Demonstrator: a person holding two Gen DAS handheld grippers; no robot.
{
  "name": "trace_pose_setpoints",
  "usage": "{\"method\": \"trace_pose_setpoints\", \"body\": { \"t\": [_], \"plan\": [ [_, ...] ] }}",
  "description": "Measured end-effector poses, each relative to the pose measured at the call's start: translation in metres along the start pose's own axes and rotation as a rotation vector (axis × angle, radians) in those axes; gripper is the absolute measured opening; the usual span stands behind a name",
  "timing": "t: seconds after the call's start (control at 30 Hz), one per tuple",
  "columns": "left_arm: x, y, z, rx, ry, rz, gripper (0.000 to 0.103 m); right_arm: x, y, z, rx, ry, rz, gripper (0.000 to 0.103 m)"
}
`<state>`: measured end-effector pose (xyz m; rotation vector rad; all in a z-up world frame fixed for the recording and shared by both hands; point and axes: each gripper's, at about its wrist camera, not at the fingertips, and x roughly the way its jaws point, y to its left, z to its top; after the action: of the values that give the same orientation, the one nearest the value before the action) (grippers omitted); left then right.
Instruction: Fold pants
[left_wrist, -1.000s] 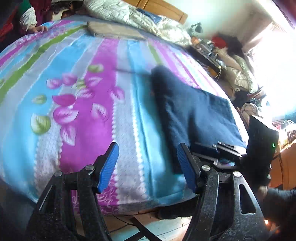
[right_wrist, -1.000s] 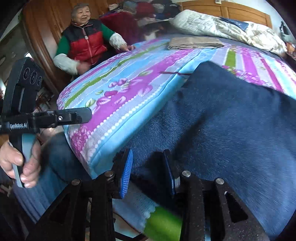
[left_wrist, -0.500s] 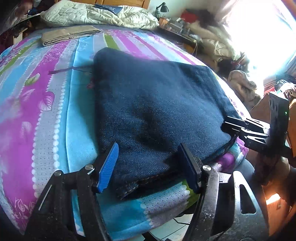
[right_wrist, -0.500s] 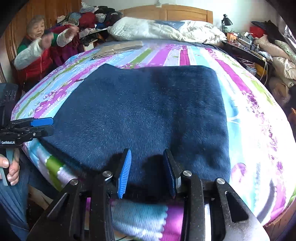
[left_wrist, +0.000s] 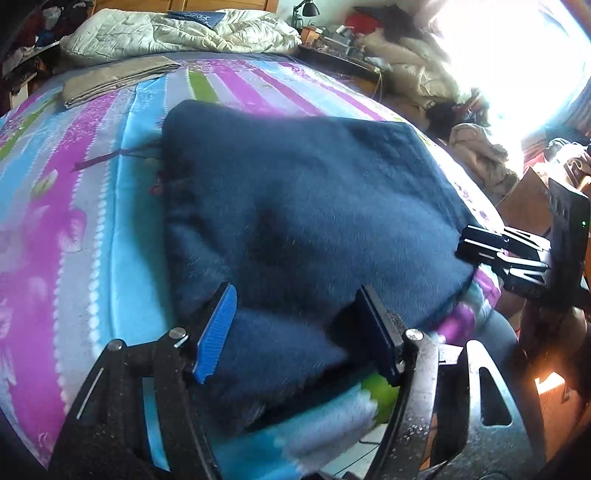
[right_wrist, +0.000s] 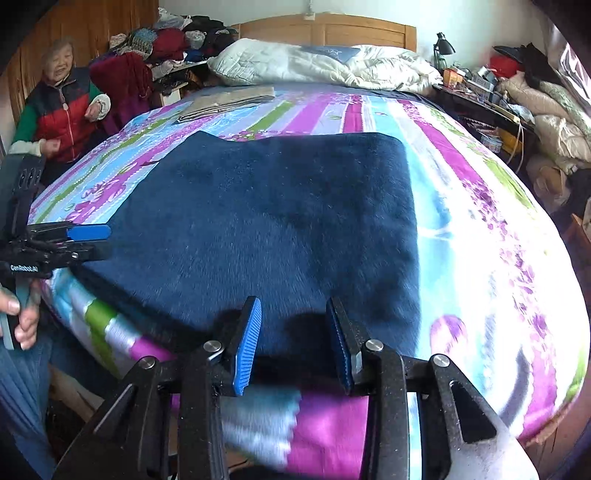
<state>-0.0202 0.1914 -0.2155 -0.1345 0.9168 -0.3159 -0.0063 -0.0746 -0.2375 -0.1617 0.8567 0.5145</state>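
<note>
Dark blue pants (right_wrist: 277, 229) lie folded into a flat rectangle on the striped bedsheet (right_wrist: 480, 229), their near edge at the foot of the bed. My right gripper (right_wrist: 293, 343) is open, its blue pads either side of that near edge. In the left wrist view the pants (left_wrist: 303, 206) fill the middle. My left gripper (left_wrist: 299, 328) is open wide around their near left corner, where a lower layer sticks out. The left gripper (right_wrist: 88, 240) shows from the side, held by a hand (right_wrist: 22, 317). The right gripper (left_wrist: 484, 247) sits at the pants' right corner.
A folded beige cloth (right_wrist: 225, 99) lies further up the bed, with a white quilt (right_wrist: 325, 66) by the headboard. A person in a red and green jacket (right_wrist: 62, 107) sits at the left. Cluttered furniture (right_wrist: 498, 96) lines the right side. The mattress edge drops off just under both grippers.
The left gripper has moved right, from bare sheet to the pants' near left corner. The right gripper has shifted along the near edge toward the right. Both stay open.
</note>
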Motion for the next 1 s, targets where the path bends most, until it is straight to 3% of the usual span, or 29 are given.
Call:
{"method": "trace_pose_setpoints", "body": {
  "t": [0.1, 0.17, 0.33, 0.37, 0.4, 0.43, 0.47, 0.53, 0.73, 1.0],
  "plan": [
    [-0.023, 0.018, -0.007, -0.04, 0.013, 0.033, 0.076, -0.015, 0.003, 0.002, 0.004, 0.021, -0.037, 0.041],
    [-0.038, 0.036, -0.009, -0.095, 0.006, 0.092, 0.075, -0.034, 0.011, 0.006, -0.006, -0.001, -0.063, 0.041],
    [-0.078, 0.068, 0.005, -0.114, -0.05, 0.33, 0.076, -0.072, 0.045, 0.042, 0.016, -0.146, -0.047, 0.046],
    [-0.084, 0.072, 0.015, -0.122, -0.063, 0.398, 0.076, -0.075, 0.052, 0.053, 0.019, -0.166, -0.051, 0.054],
    [-0.089, 0.074, 0.022, -0.13, -0.078, 0.432, 0.077, -0.076, 0.059, 0.063, 0.02, -0.187, -0.057, 0.066],
    [-0.093, 0.076, 0.027, -0.139, -0.097, 0.455, 0.078, -0.076, 0.066, 0.073, 0.016, -0.209, -0.069, 0.072],
    [-0.098, 0.078, 0.035, -0.147, -0.115, 0.491, 0.085, -0.073, 0.074, 0.083, 0.008, -0.219, -0.081, 0.082],
    [-0.101, 0.083, 0.04, -0.147, -0.125, 0.549, 0.089, -0.066, 0.09, 0.101, 0.0, -0.216, -0.084, 0.088],
    [-0.103, 0.115, 0.041, -0.218, -0.105, 0.585, 0.089, -0.034, 0.136, 0.134, -0.054, -0.15, -0.036, 0.089],
    [-0.107, 0.143, 0.024, -0.285, -0.075, 0.593, 0.089, 0.003, 0.176, 0.136, -0.079, -0.071, 0.031, 0.089]
  ]
}}
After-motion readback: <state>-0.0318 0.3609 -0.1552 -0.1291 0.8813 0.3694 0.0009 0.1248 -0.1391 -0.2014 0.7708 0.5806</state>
